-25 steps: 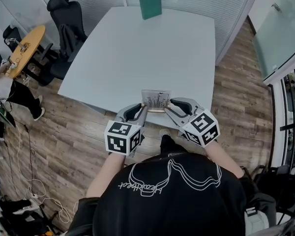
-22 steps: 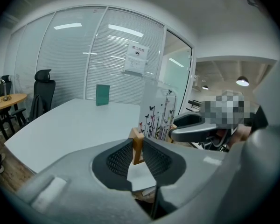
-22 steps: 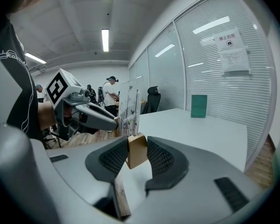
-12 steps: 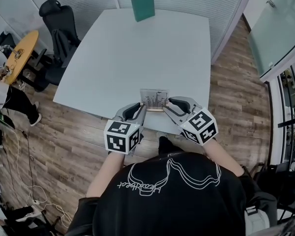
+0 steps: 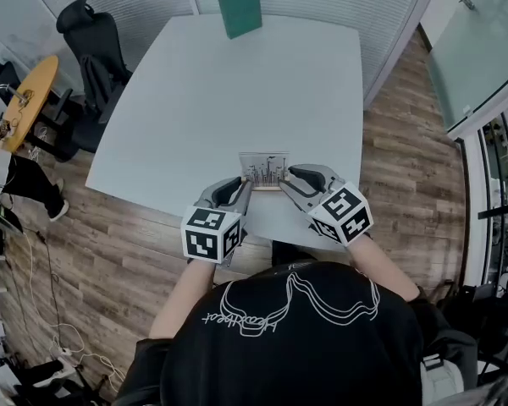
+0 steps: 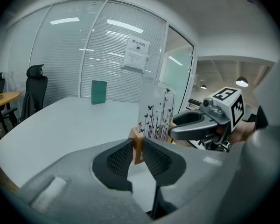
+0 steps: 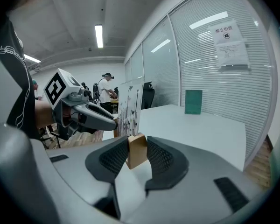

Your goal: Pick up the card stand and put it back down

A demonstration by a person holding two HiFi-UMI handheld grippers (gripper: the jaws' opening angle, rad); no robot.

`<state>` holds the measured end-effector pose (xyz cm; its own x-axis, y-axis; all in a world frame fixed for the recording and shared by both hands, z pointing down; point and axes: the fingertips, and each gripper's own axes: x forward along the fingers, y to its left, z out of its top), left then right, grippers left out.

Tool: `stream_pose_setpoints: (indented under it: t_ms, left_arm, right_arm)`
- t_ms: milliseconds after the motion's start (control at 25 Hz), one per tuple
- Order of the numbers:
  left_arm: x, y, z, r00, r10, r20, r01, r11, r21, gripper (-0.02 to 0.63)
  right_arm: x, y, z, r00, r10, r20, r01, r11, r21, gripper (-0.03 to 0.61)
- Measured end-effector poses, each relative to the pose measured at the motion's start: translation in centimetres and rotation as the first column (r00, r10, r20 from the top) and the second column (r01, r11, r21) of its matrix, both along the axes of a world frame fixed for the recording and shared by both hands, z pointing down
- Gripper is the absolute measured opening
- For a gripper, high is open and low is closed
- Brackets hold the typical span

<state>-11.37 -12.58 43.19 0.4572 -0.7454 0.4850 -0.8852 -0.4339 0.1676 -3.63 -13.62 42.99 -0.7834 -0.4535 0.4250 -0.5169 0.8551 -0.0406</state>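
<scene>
A: The left gripper point(image 6: 137, 148) and right gripper point(image 7: 137, 150)?

B: Each half-closed, pads pinching one end of the clear-panelled wooden card stand point(image 5: 264, 169), likely for a level lift; it's at the near edge of the white table point(image 5: 220, 91); upright green book point(image 5: 239, 8) far beyond.

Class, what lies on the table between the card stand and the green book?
Nothing: only bare table separates card stand from green book, per the head view.
</scene>
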Motion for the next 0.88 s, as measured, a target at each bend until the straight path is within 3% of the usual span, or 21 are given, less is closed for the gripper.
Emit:
stream_pose_setpoints:
  t_ms: [880]
  left_arm:
    - [-0.6, -6.8, 9.2, 0.998, 0.051, 0.046, -0.045, 0.992, -0.119, 0.071]
  right_arm:
    - [-0.7, -7.0, 9.3, 0.999, 0.001, -0.048, -0.005, 0.995, -0.097, 0.127]
